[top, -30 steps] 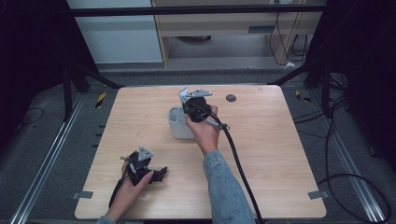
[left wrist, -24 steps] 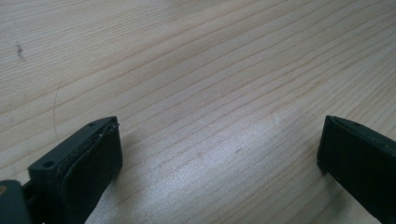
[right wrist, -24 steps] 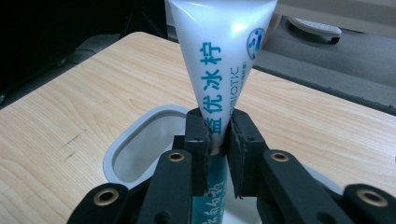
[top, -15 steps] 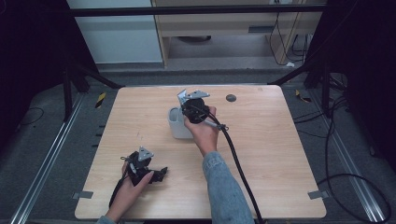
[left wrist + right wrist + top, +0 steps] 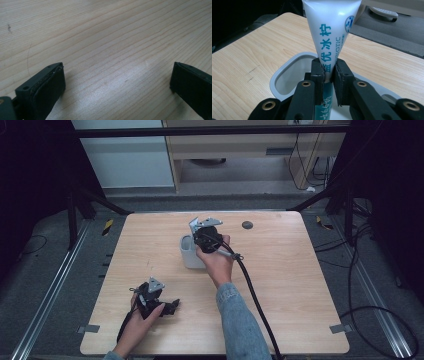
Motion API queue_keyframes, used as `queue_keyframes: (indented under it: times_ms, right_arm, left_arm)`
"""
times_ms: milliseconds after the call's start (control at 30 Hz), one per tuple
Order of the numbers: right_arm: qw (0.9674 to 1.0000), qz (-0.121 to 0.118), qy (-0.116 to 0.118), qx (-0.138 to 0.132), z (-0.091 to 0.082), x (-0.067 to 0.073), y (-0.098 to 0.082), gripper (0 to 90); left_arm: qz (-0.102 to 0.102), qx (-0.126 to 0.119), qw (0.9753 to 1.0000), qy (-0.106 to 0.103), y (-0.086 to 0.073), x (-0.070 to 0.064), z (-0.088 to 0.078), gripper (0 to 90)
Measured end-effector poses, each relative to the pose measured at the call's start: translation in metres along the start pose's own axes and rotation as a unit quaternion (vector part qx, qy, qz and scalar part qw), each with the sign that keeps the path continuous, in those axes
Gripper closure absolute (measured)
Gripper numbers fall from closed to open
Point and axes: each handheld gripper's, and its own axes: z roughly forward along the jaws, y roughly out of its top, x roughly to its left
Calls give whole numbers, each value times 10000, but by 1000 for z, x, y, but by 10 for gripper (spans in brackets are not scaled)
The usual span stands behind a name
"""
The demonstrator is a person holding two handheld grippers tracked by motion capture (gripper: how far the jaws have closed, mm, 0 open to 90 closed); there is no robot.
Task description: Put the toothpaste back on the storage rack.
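Right gripper view puts our right gripper (image 5: 328,75) directly over the grey holder (image 5: 277,79), its jaws pinched tight on a white tube (image 5: 331,30) with teal lettering; the tube runs between the pads and widens to its flat crimped end beyond the fingertips, while its narrower part passes back under the claw. We judge that we grip it low on the taper so the body stays steady and the cap end can go into the holder's open mouth, which lies just past and below the fingertips. High view shows the same claw (image 5: 206,238) and hand hanging above the holder (image 5: 188,254) near the middle of the wooden table (image 5: 300,285), with a small dark disc (image 5: 247,225) off to its far right, well apart. Our left gripper (image 5: 150,298) rests close to the near edge, far from the work; its jaws stand wide with nothing but bare wood (image 5: 107,45) between them. Room around the holder is open on all sides, so we see no obstacle to lowering; the holder's rim is the only edge the tube could catch.
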Motion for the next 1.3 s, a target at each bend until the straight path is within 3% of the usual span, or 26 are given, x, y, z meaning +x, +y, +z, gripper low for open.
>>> queue_keyframes:
  times_ms: [700,1300]
  right_arm:
    - [10000,6,-68,67,3,-1,-1,779]
    - [10000,40,28,77,4,-2,-3,732]
  left_arm:
    - [12,0,10000,-8,0,0,0,0]
    - [17,0,10000,-10,0,0,0,0]
